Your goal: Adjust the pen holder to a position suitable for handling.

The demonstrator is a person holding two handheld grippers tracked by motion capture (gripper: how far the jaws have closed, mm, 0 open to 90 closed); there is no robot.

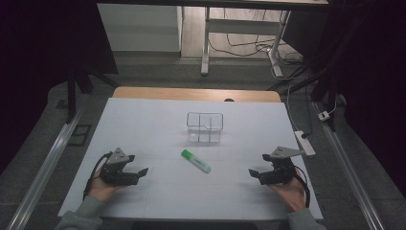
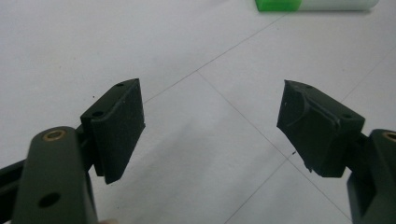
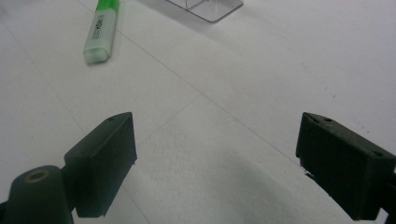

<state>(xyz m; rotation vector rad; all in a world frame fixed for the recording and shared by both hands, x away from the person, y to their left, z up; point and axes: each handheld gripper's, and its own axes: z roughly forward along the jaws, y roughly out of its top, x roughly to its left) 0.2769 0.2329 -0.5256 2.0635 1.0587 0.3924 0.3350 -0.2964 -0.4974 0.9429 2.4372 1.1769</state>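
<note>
A green and white highlighter lies flat on the white table, near its middle. Behind it stands a clear plastic organizer box with compartments. My left gripper rests at the front left, held in a hand, its jaws open and empty. My right gripper rests at the front right, also open and empty. The highlighter shows at the top edge of the left gripper view, beyond my left gripper. In the right gripper view the highlighter lies far left of my right gripper, with the box corner behind.
A white power strip and cable lie off the table's right edge. Metal rails run along both sides of the table. Desk legs and cables stand on the floor beyond the far edge.
</note>
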